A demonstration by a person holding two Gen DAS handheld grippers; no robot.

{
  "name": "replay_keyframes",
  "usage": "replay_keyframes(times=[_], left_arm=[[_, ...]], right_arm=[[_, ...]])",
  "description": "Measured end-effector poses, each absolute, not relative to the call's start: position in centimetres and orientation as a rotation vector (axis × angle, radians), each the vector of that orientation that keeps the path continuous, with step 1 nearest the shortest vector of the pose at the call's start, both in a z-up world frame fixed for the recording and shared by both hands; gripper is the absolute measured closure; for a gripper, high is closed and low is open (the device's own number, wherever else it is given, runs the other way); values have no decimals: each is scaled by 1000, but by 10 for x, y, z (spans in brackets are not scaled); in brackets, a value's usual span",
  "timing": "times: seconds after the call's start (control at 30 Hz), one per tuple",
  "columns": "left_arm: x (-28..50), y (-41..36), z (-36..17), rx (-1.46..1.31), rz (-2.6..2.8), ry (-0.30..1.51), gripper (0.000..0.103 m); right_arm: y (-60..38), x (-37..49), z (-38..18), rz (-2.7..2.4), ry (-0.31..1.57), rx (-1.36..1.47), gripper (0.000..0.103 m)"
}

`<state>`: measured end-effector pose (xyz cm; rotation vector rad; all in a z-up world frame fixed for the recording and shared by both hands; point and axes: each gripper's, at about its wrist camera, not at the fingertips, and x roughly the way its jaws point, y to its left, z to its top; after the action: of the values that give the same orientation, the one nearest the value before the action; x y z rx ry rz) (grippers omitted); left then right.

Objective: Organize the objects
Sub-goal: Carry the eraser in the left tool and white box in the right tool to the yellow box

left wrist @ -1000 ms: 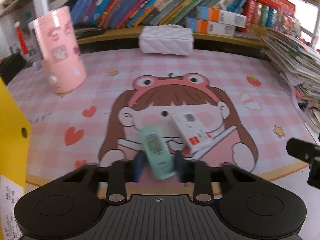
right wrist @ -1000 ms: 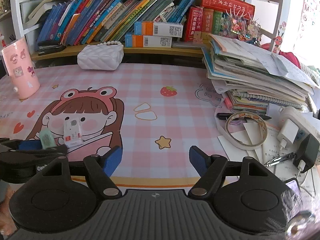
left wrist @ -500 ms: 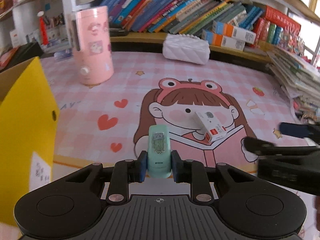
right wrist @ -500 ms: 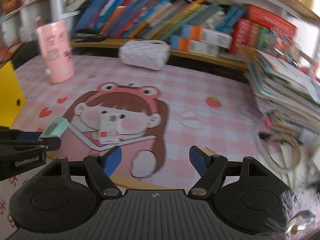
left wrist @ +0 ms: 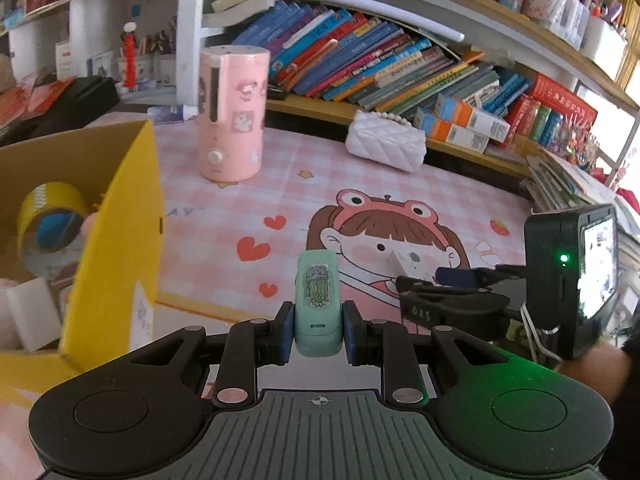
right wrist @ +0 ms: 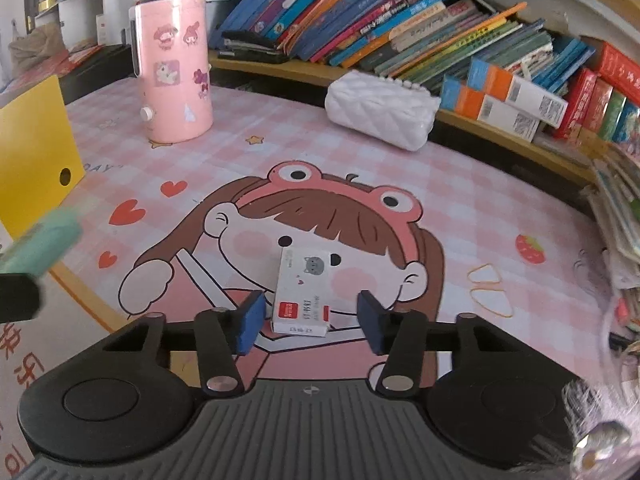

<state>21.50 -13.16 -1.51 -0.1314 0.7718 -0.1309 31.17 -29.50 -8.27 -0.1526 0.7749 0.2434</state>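
Observation:
My left gripper [left wrist: 318, 330] is shut on a mint green stapler-like case [left wrist: 318, 304] with a jellyfish sticker, held above the mat's front edge. It shows blurred at the left of the right wrist view [right wrist: 40, 244]. A yellow cardboard box [left wrist: 116, 240] stands open at the left, with a roll of tape [left wrist: 52, 216] inside. My right gripper [right wrist: 310, 320] is open, its pads on either side of a small white card box [right wrist: 304, 292] lying on the cartoon mat [right wrist: 360, 160]. The white box also shows in the left wrist view [left wrist: 408, 262].
A pink humidifier [right wrist: 172, 68] stands at the back left. A white quilted purse [right wrist: 380, 108] lies by the bookshelf [right wrist: 400, 20]. Stacked papers and books [right wrist: 616, 208] fill the right edge. The yellow box shows in the right wrist view [right wrist: 32, 152].
My left gripper has lifted the green case and carried it left toward the yellow box. My right gripper has moved left and forward, so its open jaws now flank the white card box.

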Motion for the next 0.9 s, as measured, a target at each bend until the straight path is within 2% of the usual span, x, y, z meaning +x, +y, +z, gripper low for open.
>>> replay_keyframes(times=[0.07,0.1,0.3,0.67,0.9], left_arm=[[211,-127,-12,-144,-129,764,80],[208,-126,-11,-149,-128,760,80],[195,-114,-4,-185,-149,726,80],[162,-90,15,-196,-259,655,80],[129,-56,19,-202,-267,637,80]], right_arm=[[-298,312,-83,249,774,-115,74],[-297,312,-83,244,775,-112,75],[-299,297,-70,198,781,-59,75],[-287,204,-2,163,761,69,75],[-245,155,4,196,780,59,75]])
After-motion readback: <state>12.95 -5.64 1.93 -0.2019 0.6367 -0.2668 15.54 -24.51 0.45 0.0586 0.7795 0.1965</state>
